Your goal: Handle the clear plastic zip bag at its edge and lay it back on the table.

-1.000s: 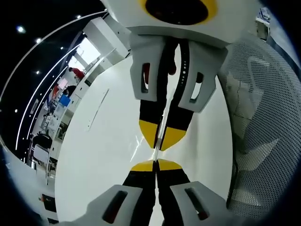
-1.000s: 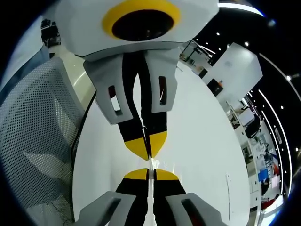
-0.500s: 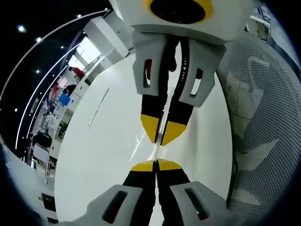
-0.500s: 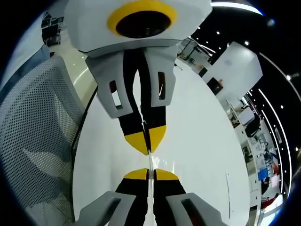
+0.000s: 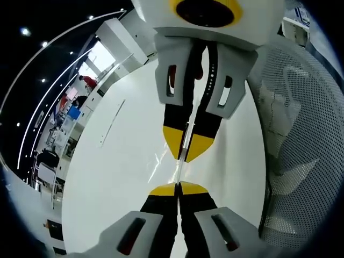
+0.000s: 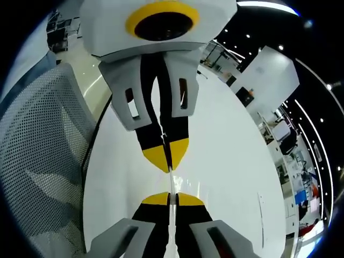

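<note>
Tip to tip, both grippers — left gripper [image 5: 178,188] and right gripper [image 6: 170,198] — pinch the zip bag's [image 5: 180,165] thin edge above the white desk [image 5: 123,172]; a mesh chair [image 5: 298,134] stands beside.

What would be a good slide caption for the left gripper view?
Two yellow-tipped grippers, left gripper and right gripper, face each other, pinching a clear zip bag's edge above a white table.
</note>
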A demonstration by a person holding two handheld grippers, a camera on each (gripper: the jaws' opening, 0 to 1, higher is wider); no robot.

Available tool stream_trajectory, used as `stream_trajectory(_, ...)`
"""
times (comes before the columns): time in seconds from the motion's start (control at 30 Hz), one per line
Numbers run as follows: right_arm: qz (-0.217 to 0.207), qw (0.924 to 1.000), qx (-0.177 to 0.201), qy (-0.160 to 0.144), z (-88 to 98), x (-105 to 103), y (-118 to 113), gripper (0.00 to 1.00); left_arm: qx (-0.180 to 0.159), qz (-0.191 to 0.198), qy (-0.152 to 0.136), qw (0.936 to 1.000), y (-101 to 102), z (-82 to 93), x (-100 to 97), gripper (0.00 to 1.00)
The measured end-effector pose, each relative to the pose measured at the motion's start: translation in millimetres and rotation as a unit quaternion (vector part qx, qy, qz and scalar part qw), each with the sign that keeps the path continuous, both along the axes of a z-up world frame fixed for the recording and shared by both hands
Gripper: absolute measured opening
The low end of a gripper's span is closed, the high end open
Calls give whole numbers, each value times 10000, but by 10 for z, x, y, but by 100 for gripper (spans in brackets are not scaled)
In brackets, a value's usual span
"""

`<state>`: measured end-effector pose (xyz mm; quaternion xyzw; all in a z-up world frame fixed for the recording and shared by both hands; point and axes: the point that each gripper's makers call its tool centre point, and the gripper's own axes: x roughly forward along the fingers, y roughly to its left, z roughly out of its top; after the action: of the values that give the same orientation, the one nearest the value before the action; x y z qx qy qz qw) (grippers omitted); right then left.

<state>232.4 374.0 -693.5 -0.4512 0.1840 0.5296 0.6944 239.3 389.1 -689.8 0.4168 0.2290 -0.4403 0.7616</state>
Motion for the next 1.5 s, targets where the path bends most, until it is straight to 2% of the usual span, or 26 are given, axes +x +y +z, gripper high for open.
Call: stream_trajectory(1.5, -191, 9998, -103, 40, -26, -5, -184, 0, 49, 72, 54, 9999, 74, -23, 7, 0)
